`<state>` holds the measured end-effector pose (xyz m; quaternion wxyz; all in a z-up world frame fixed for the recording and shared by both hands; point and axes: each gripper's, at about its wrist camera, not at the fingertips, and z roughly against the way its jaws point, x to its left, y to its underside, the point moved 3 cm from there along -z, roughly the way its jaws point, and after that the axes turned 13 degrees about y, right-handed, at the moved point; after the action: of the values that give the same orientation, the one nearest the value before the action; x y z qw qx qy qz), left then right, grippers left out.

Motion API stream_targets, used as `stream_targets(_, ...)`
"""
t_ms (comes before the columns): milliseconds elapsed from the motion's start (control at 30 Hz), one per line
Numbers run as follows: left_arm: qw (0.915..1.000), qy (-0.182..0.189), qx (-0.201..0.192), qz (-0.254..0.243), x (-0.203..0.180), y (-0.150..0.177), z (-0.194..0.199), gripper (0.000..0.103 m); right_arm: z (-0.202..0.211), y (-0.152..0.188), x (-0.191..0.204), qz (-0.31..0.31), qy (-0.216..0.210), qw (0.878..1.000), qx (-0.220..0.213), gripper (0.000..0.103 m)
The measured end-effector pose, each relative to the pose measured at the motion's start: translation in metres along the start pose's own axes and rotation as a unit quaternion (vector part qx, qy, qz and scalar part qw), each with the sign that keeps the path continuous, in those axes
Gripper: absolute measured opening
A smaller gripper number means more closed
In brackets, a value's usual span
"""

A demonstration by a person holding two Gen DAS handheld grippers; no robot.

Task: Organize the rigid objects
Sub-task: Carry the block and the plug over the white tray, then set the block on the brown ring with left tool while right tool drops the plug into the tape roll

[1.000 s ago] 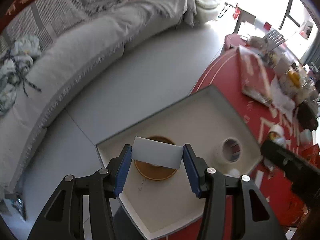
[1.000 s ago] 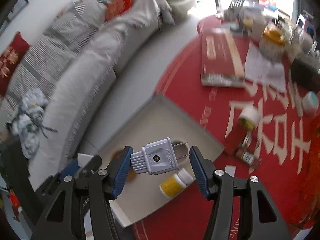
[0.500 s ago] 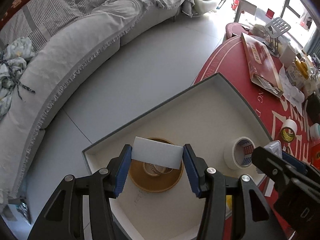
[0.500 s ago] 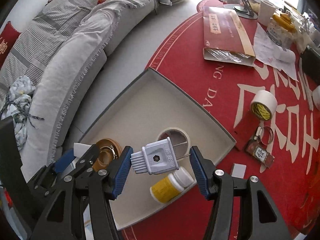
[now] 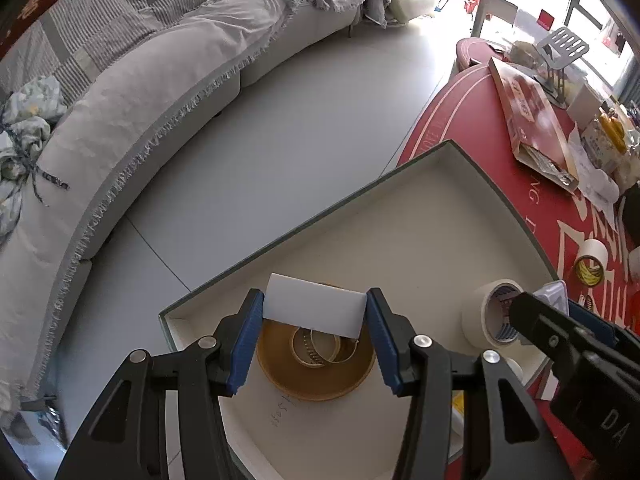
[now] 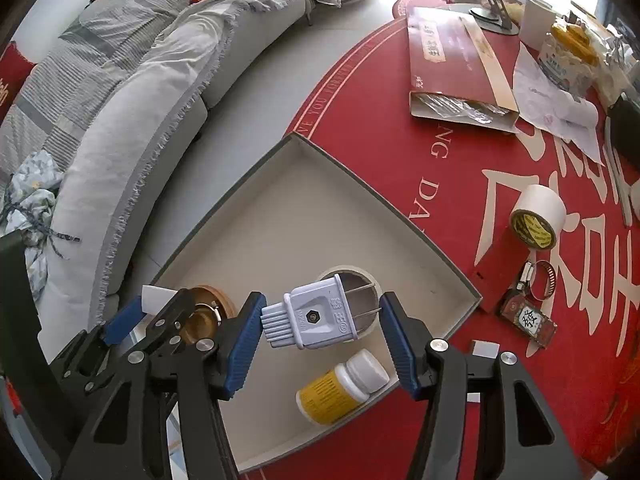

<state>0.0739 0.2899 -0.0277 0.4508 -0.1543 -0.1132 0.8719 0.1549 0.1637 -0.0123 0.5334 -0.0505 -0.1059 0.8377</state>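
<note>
With both grippers loaded over the tray (image 6: pixel 404 216), this reads as the drop-off step. Left gripper (image 5: pixel 315 316) clamps a flat white block (image 5: pixel 314 310) above the brown tape roll (image 5: pixel 316 376); right gripper (image 6: pixel 322 318) pinches a pale 2-pin plug (image 6: pixel 310 316) above the white tape roll (image 6: pixel 362 280). Next: lower onto bare tray floor, release.

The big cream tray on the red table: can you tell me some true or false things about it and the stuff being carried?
1. The left hand-held gripper holds a flat white rectangular block. True.
2. The right hand-held gripper holds a banana. False: a pale grey plastic plug.
3. A yellow-labelled white-capped bottle lies inside the shallow cream tray. True.
4. The cream tape roll with yellow core sits in the tray. False: it is on the red table.
</note>
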Motion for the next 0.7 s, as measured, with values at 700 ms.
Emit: stream_targets(700,0.9997,0.003,0.016,-0.017,-0.001,0.003,-0.018,0.056,-0.022,-0.003,0.002,-0.004,0.003,1.0,0.022,0.06)
